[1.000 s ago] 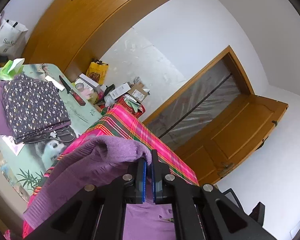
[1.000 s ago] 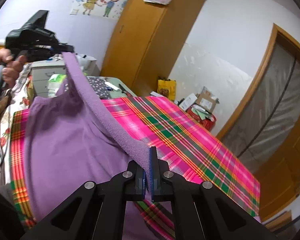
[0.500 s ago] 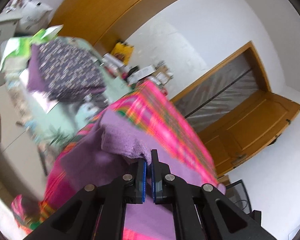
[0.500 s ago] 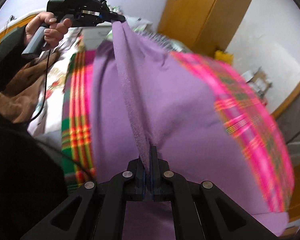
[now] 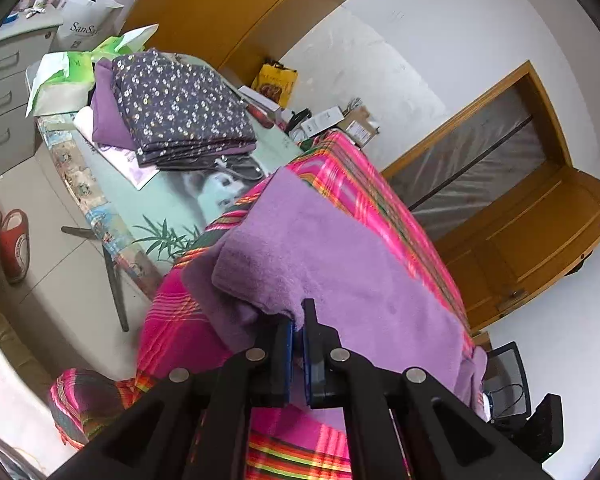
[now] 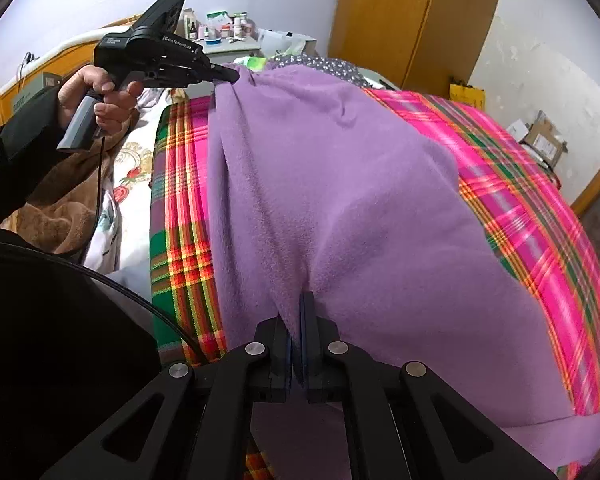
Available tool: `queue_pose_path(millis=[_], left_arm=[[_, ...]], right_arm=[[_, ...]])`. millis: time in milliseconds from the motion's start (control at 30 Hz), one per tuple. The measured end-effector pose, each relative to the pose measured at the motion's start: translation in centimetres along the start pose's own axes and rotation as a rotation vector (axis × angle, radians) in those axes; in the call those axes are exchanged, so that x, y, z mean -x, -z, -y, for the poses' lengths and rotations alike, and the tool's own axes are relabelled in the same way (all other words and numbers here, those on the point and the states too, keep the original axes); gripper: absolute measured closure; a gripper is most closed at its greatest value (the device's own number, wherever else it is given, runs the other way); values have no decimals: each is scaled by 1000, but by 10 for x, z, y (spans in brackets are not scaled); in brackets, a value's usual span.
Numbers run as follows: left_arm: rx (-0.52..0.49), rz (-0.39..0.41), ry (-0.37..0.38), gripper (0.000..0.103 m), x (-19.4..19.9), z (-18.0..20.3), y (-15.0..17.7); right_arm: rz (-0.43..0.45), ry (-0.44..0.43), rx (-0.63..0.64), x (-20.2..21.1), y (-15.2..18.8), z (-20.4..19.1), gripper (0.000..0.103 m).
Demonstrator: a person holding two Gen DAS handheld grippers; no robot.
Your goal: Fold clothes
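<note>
A purple fleece garment [image 6: 340, 184] lies spread over a pink plaid cloth [image 6: 540, 208] on a table. It also shows in the left wrist view [image 5: 340, 264]. My left gripper [image 5: 297, 326] is shut on one folded edge of the garment. In the right wrist view the left gripper [image 6: 230, 75] holds the far corner, a little above the cloth. My right gripper [image 6: 300, 312] is shut on the near edge of the garment. The pinched fabric hides both sets of fingertips.
A stack of folded clothes, topped by a dark floral one [image 5: 180, 112], sits on a side table [image 5: 112, 216] beyond the plaid cloth. A wooden wardrobe [image 6: 412, 20], a door [image 5: 540, 232], boxes on the floor [image 6: 540, 140] and a bed [image 6: 120, 184] surround the table.
Both grippers have carried the held edge of the purple garment across and down. It went from raised in a ridge to lying folded over itself on the plaid cloth.
</note>
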State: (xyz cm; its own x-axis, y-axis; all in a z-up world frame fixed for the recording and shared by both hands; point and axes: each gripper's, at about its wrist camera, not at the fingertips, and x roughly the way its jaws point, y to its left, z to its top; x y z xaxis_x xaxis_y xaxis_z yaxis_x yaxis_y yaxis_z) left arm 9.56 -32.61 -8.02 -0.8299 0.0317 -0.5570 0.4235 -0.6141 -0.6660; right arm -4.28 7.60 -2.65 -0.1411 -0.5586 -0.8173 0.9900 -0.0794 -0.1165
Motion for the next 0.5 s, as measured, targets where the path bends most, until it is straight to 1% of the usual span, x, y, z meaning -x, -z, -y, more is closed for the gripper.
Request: queue_pose_path(millis=[133, 200, 300, 367, 400, 500], left_arm=[[-2, -10, -14, 99, -1, -3, 1], [-13, 12, -14, 99, 5, 1, -2], [-49, 52, -8, 99, 16, 10, -9], [-71, 72, -5, 99, 20, 14, -14], [-70, 64, -9, 99, 18, 12, -15], [-37, 9, -28, 99, 6, -2, -10]], right_arm=[[-5, -29, -18, -2, 1, 5, 96], [3, -36, -29, -1, 1, 7, 96], [41, -44, -36, 6, -2, 7, 99], [45, -53, -28, 6, -3, 4, 99], [45, -58, -23, 5, -3, 3, 99], [3, -79, -21, -6, 0, 1, 98]])
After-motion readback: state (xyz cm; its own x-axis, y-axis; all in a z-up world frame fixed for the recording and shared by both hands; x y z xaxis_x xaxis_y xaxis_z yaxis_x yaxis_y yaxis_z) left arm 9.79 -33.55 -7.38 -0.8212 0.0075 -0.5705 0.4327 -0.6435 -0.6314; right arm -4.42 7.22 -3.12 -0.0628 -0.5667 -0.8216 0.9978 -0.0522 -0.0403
